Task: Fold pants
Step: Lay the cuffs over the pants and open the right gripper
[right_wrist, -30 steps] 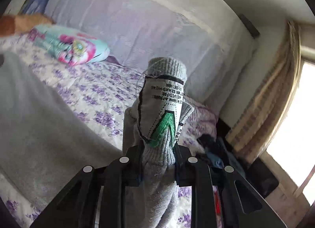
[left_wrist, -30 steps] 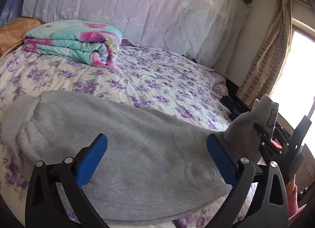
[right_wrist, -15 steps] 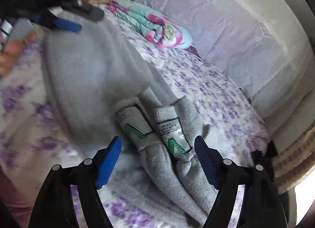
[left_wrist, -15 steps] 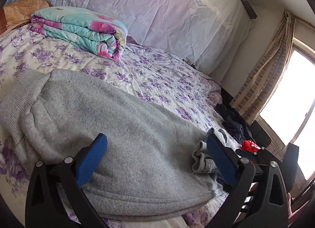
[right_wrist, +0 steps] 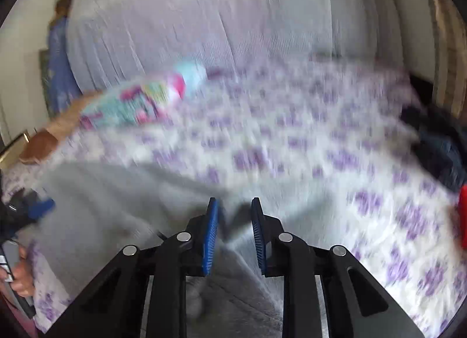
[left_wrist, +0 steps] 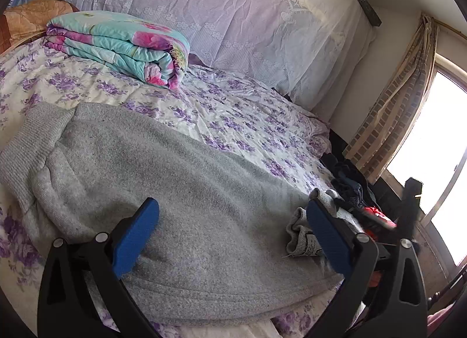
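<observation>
Fingers on my left gripper (left_wrist: 230, 238) stand wide apart, blue pads over the grey pants (left_wrist: 175, 192), nothing pinched between them. My right gripper (right_wrist: 233, 235) has just been closing: its fingers now leave only a narrow gap, with grey fabric seen through it, but that view is motion-blurred and I can't tell if the pads touch cloth. Pants lie spread flat along the near edge of the bed (left_wrist: 248, 113), waistband toward the left side, leg cuffs (left_wrist: 303, 230) bunched in a small heap toward the near right edge, just beside my left gripper's right finger. Folded floral quilt (left_wrist: 122, 46) sits well apart at the far left of the bed. Dark clothes (left_wrist: 347, 180) are piled off the right edge.
</observation>
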